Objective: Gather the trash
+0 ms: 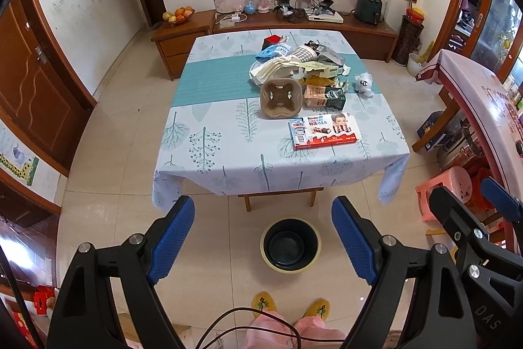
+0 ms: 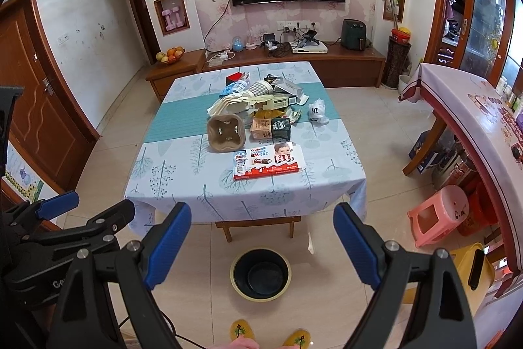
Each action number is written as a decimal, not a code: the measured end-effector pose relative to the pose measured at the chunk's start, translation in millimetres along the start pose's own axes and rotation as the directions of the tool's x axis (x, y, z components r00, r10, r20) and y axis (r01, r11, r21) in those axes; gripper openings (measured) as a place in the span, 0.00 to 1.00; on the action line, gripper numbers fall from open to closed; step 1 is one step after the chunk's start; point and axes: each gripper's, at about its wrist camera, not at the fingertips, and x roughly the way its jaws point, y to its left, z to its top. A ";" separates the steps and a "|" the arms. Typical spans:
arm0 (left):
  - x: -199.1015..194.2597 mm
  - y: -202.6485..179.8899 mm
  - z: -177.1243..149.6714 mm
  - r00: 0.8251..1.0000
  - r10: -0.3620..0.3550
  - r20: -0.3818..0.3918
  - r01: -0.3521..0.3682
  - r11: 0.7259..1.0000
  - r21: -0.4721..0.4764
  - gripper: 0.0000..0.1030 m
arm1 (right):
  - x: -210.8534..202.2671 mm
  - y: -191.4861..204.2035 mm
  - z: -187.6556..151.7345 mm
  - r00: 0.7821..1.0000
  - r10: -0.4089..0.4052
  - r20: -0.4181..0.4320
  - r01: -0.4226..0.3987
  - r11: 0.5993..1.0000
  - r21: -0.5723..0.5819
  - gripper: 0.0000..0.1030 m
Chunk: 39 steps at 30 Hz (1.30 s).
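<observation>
Left wrist: both tongs (image 1: 263, 242) (image 2: 261, 246) spread, empty; trash pile (image 1: 304, 71) contents overlapping, unclear.

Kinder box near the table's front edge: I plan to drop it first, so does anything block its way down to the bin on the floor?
Nothing visible does. The Kinder box lies alone near the front edge; the bin stands open and empty on the floor below.

Black two-finger grippers with blue textured pads

Silver screws are seen on the left gripper (image 1: 263, 242) and right gripper (image 2: 262, 246); yellow beaded slippers (image 1: 264, 304) and pink trousers (image 1: 287, 332) are worn.
</observation>
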 end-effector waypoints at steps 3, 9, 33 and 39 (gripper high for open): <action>1.6 1.5 -7.9 1.000 -0.005 -0.001 0.005 1.000 0.006 0.82 | -0.5 0.2 -0.9 1.000 0.001 0.001 -0.001 1.000 0.001 0.86; 0.9 2.5 -10.1 1.000 -0.008 -0.006 0.008 1.000 0.009 0.82 | -0.6 0.6 -1.1 1.000 0.002 0.000 -0.002 1.000 0.003 0.84; 4.0 33.5 8.4 0.996 -0.087 -0.031 0.088 0.996 0.013 0.82 | -4.9 31.8 5.0 0.998 -0.055 -0.011 0.056 0.998 0.019 0.82; 7.8 41.7 21.3 0.992 -0.122 -0.023 0.122 0.992 -0.008 0.82 | -2.8 31.1 15.4 0.999 -0.052 -0.004 0.052 0.998 0.021 0.82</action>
